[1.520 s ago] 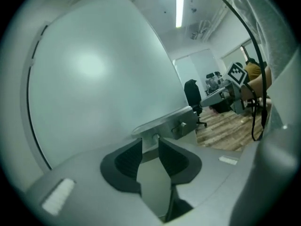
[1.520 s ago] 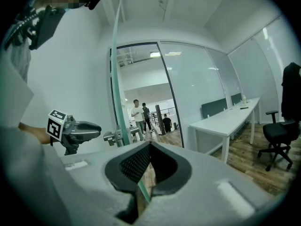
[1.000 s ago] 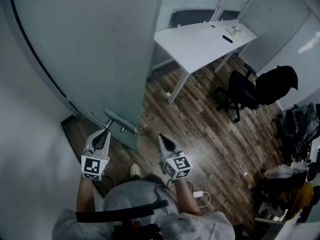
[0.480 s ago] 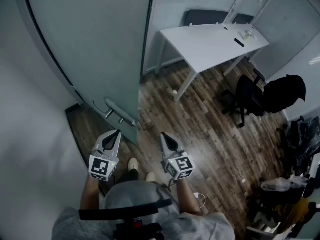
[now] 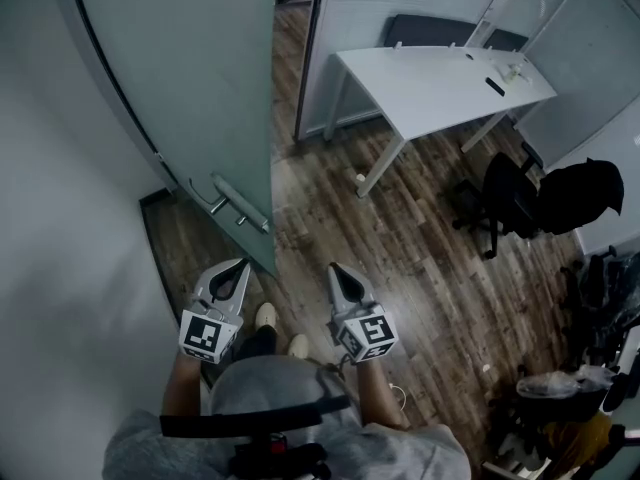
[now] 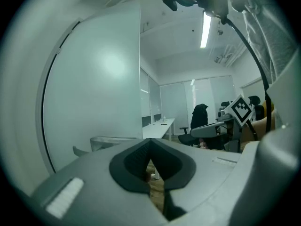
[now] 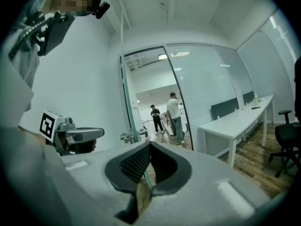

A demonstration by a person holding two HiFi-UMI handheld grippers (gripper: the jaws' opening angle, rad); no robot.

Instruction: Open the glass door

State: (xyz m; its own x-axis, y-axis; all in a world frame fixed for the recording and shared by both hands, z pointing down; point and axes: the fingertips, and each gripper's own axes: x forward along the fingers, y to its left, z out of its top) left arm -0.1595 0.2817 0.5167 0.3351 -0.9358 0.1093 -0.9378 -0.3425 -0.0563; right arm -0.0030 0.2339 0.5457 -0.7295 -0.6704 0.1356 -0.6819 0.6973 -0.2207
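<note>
Glass door (image 5: pixel 190 78) ajar, edge upright; handle bar (image 5: pixel 240 202) horizontal

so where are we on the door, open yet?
Done: the glass door stands swung away from its frame, and the doorway shows a corridor beyond. In hand: nothing; the left gripper and right gripper are both shut, empty and short of the handle. Left: little that I can see, perhaps swinging it wider.
</note>
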